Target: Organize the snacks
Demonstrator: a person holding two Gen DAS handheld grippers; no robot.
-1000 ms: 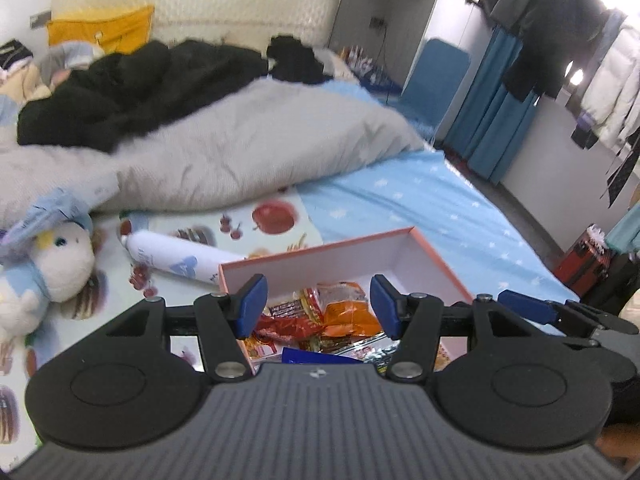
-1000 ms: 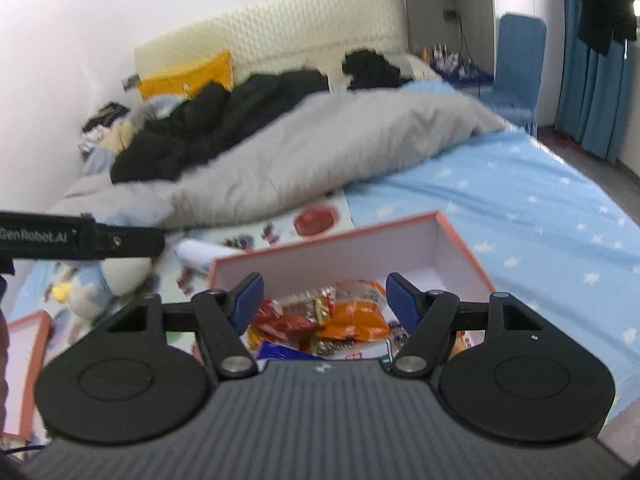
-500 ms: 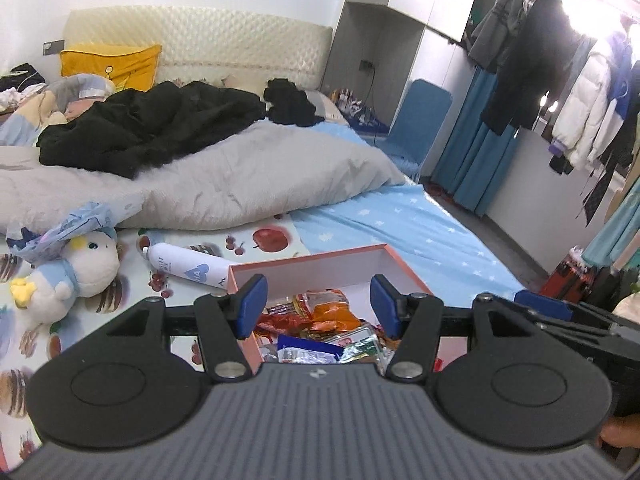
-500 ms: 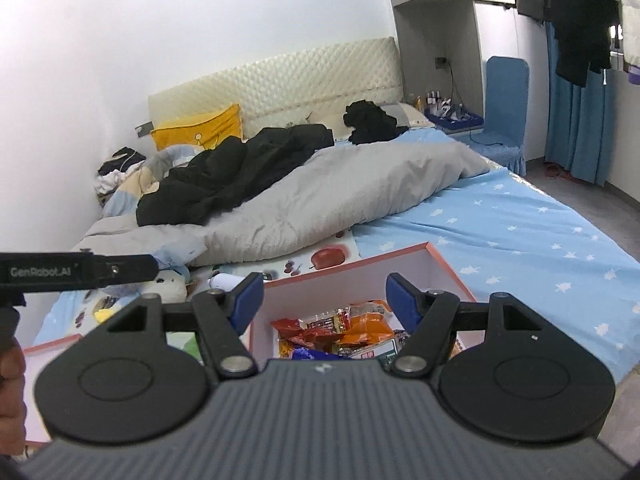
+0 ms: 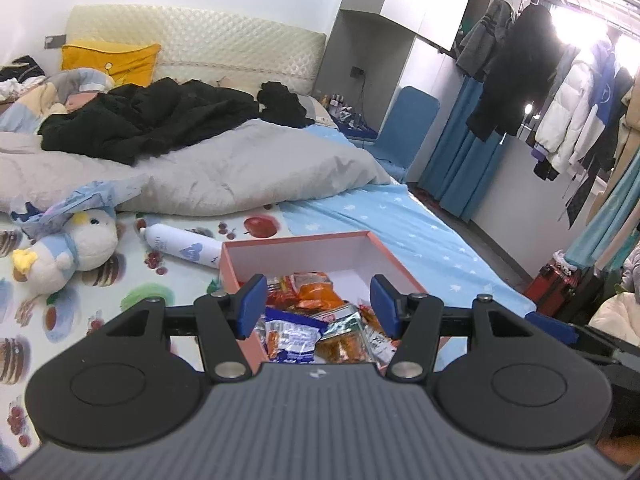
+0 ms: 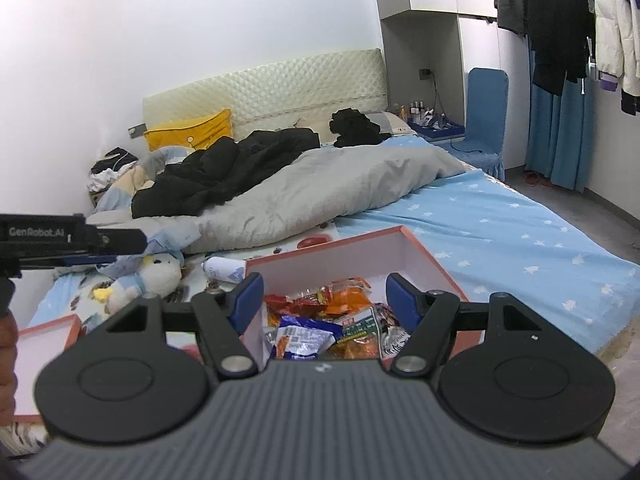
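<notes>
An orange box (image 5: 296,239) with a white inside lies on the bed, with several snack packets (image 5: 304,332) heaped in its near half. Among them are an orange packet (image 5: 316,290) and a blue-and-white one (image 6: 304,338). My left gripper (image 5: 318,306) hovers in front of the box, open, with nothing between its blue pads. My right gripper (image 6: 326,300) hangs over the same box (image 6: 328,242) from the right, open and empty too. Each wrist view shows the other gripper at its edge: the right gripper (image 5: 552,326) and the left gripper (image 6: 72,236).
A second orange-rimmed tray (image 6: 40,344) lies left of the box. A plush toy (image 5: 68,252) and a white bottle (image 5: 184,246) rest on the fruit-print sheet. Behind are a grey duvet (image 5: 240,168) and black clothes. A blue chair (image 5: 412,120), hanging coats and a red suitcase (image 5: 560,284) stand at the right.
Both grippers have drawn back from the box and risen a little, so the box looks smaller and more of the room shows. Their jaws have kept the same width.
</notes>
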